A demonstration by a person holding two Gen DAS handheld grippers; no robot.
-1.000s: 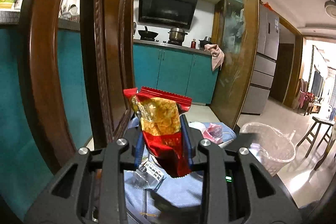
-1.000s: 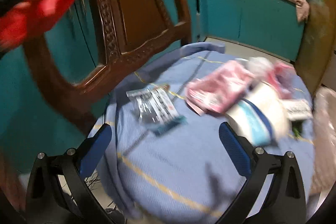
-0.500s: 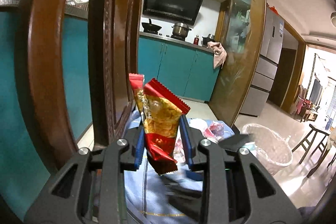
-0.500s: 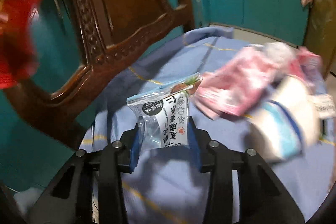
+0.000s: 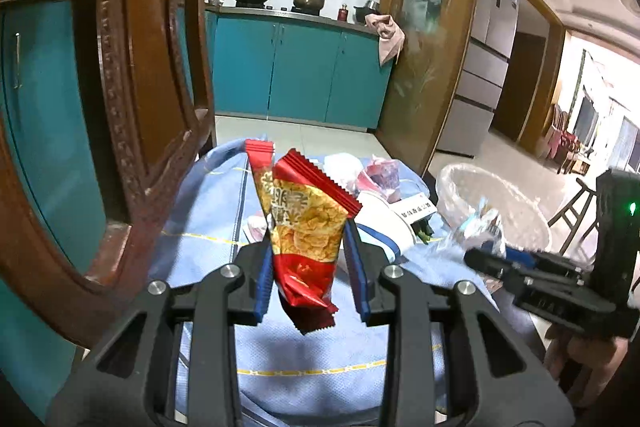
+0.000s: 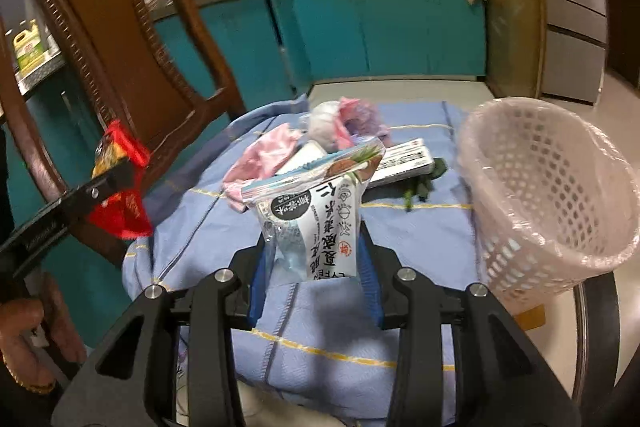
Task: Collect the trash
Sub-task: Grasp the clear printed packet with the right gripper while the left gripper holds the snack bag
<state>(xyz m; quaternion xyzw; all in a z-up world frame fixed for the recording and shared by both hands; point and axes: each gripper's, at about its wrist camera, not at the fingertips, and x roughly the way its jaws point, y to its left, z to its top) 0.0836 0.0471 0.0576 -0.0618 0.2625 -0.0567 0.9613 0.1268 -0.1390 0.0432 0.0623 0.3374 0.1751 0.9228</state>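
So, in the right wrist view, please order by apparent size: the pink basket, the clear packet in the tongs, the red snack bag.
1. Pink basket, largest.
2. Clear packet, though nearness to the camera enlarges it.
3. Red snack bag, smallest, partly hidden.

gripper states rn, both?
Left gripper: shut on the red and yellow snack packet.
Right gripper: shut on the clear white-label wrapper.

The surface (image 6: pixel 320 339) is covered by a light blue cloth (image 6: pixel 416 227) stitched with thin yellow lines. Toward its far end a heap of trash is seen: pink crumpled wrappers (image 6: pixel 264 155), a white paper cup (image 5: pixel 384 223) lying on its side, a flat printed white packet (image 6: pixel 404 161) and a small green scrap (image 6: pixel 420 187) just beside it.
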